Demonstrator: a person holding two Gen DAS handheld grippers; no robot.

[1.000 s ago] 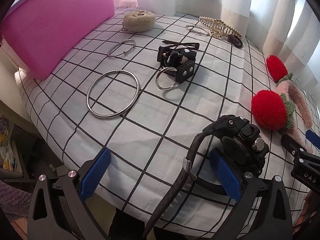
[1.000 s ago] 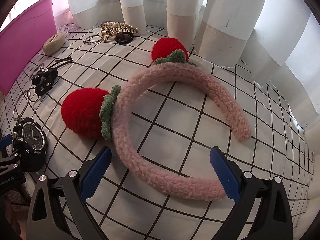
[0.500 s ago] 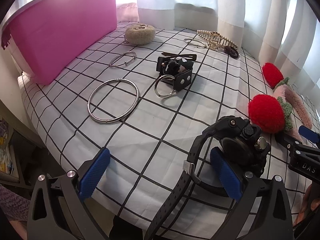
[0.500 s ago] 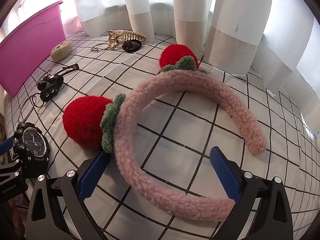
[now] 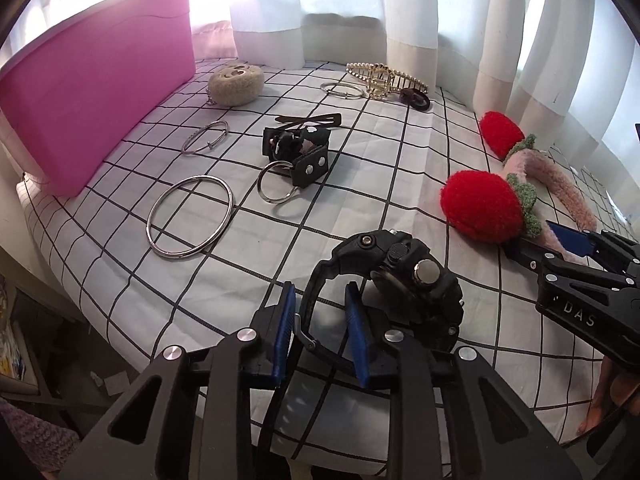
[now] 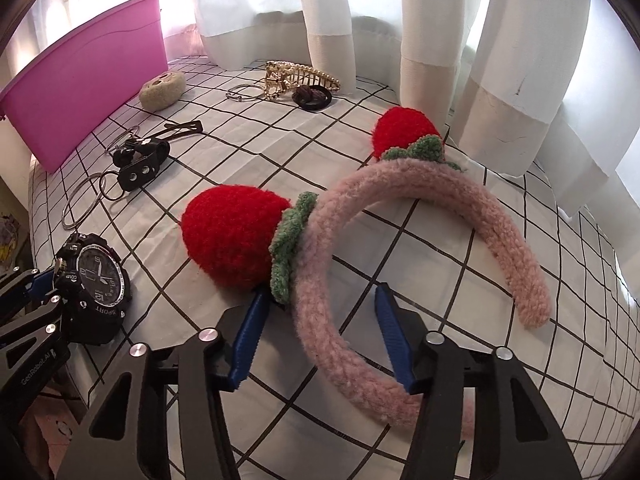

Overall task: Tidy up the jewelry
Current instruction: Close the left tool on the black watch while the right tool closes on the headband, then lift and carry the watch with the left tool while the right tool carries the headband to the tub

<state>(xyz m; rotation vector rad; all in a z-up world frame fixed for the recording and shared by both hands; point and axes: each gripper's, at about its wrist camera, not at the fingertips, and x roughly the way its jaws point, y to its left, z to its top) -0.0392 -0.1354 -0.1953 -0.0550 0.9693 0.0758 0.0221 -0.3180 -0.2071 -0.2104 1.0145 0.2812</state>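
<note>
A: Where was the chunky black plastic sport wristwatch (image 5: 404, 276)?

B: On the white black-gridded cloth (image 5: 360, 152), near its front edge. The left gripper (image 5: 320, 326) was closing, the strap between its blue pads, seemingly touching.

A: And the right gripper (image 6: 320, 336)?

B: Closing around the fuzzy pink headband with red strawberry pom-poms (image 6: 400, 208), pads not yet pressing it.
</note>
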